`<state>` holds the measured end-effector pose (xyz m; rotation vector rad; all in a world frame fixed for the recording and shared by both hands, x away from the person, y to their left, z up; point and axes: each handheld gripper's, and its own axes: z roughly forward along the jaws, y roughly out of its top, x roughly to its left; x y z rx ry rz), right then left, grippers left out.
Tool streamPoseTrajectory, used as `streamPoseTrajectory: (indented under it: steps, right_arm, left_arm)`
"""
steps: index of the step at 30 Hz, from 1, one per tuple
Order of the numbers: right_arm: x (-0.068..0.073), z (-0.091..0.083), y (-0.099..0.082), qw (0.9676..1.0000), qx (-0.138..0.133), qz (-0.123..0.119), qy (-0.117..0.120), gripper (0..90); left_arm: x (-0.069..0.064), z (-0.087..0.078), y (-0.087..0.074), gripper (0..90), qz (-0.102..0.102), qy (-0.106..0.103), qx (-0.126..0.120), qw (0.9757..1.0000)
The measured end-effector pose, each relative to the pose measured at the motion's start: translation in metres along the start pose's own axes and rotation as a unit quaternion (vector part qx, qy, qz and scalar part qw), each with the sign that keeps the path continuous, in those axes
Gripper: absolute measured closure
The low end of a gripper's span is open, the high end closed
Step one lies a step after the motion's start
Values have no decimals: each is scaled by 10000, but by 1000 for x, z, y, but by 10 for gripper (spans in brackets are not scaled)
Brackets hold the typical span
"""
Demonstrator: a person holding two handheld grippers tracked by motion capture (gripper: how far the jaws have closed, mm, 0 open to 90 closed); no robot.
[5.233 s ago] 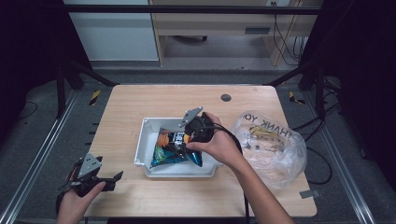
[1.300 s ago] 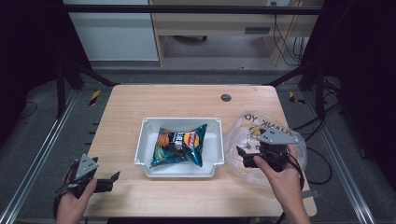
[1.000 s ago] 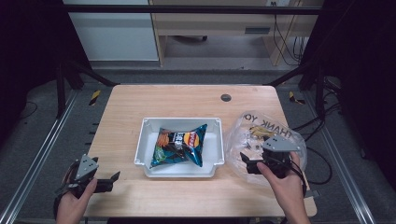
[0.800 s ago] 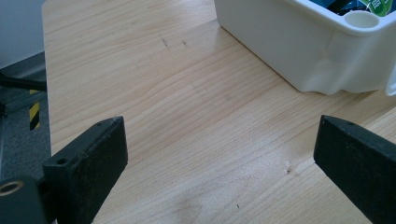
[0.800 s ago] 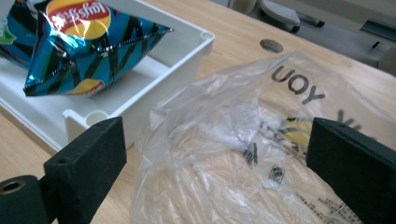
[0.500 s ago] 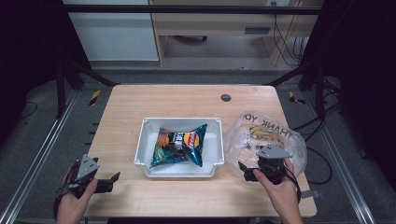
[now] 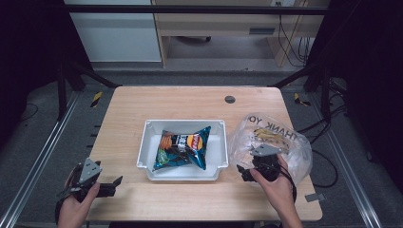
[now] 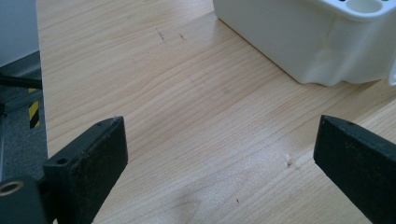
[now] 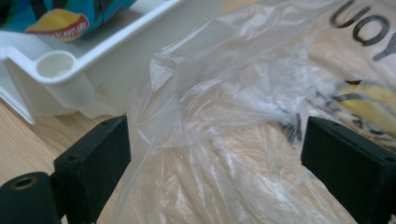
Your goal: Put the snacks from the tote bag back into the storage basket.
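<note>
A clear plastic bag (image 7: 285,137) printed "THANK YOU" lies at the table's right with a yellow packet (image 7: 268,135) inside. My right gripper (image 7: 244,172) is low at the bag's near left edge. In the right gripper view its jaws stand wide, the bag's film (image 9: 233,93) lies between them, and the pads (image 9: 98,149) do not press on it. The jaws have just been closing a little. A blue chip bag (image 7: 183,146) lies in the white tray (image 7: 142,152) at the centre. My left gripper (image 7: 111,182) rests open over bare wood at the table's near left corner, also shown at the gripper (image 8: 219,140).
The tray's corner (image 9: 56,65) stands just left of the plastic bag, close to the right gripper. A dark round grommet (image 7: 230,99) sits at the table's far side. A small metal clip (image 7: 315,196) lies near the right front edge. Dark frame posts flank the table.
The right hand left the chip bag in the tray, crossed to the plastic bag and sank toward the table at the bag's near left edge. The left hand stayed put.
</note>
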<state>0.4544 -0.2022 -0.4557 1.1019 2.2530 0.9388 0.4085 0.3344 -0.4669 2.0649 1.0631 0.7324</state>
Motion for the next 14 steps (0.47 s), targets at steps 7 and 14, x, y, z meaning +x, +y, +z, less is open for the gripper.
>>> streamPoseTrajectory:
  steps: [7,14]
  right_arm:
    - [4,3,-11,9998,146,-107,-100,92]
    - [7,6,-25,9995,12,-113,-283,97]
  left_arm:
    - [-1,2,0,25,22,-23,44,10000]
    - [-1,1,0,25,7,-21,25,10000]
